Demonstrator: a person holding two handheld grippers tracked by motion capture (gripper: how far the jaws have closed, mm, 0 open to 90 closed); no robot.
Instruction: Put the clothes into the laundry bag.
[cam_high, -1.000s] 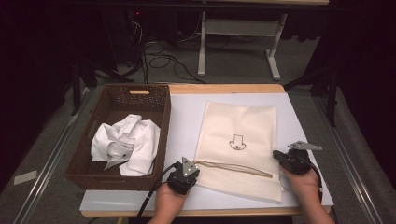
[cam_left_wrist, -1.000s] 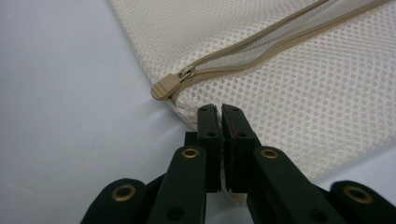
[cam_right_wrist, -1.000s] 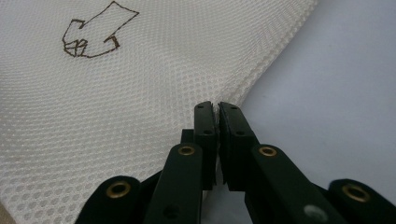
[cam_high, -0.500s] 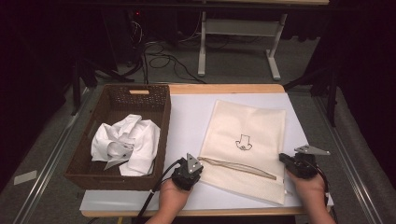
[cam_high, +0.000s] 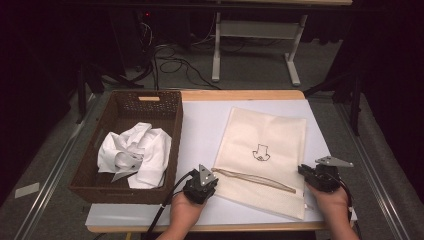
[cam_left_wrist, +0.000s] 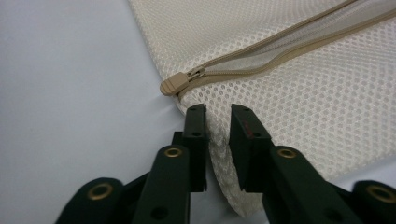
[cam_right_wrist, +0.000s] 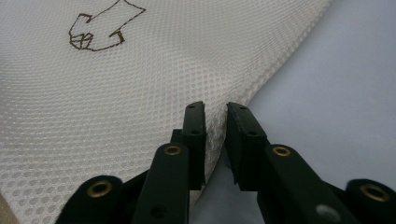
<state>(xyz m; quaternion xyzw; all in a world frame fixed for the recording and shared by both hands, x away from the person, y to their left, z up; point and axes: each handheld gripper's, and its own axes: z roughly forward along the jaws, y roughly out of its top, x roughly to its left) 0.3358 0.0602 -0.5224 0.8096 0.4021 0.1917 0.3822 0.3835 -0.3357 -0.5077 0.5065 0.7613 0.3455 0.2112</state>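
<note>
Between parted fingers, mesh bag

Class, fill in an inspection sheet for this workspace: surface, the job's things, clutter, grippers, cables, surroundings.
Surface: white sheet over a wooden table.
Job's things: cream mesh laundry bag lying flat, arrow mark up; zipper pull at its near corner.
Clutter: brown wicker basket holding crumpled white clothes.
Grippers: left gripper and right gripper each straddle a bag edge; jaws have just been opening, a small gap showing.
Cables: black cable trailing from the left gripper; loose cables on the floor.
Surroundings: dark room, grey floor, white stand.
</note>
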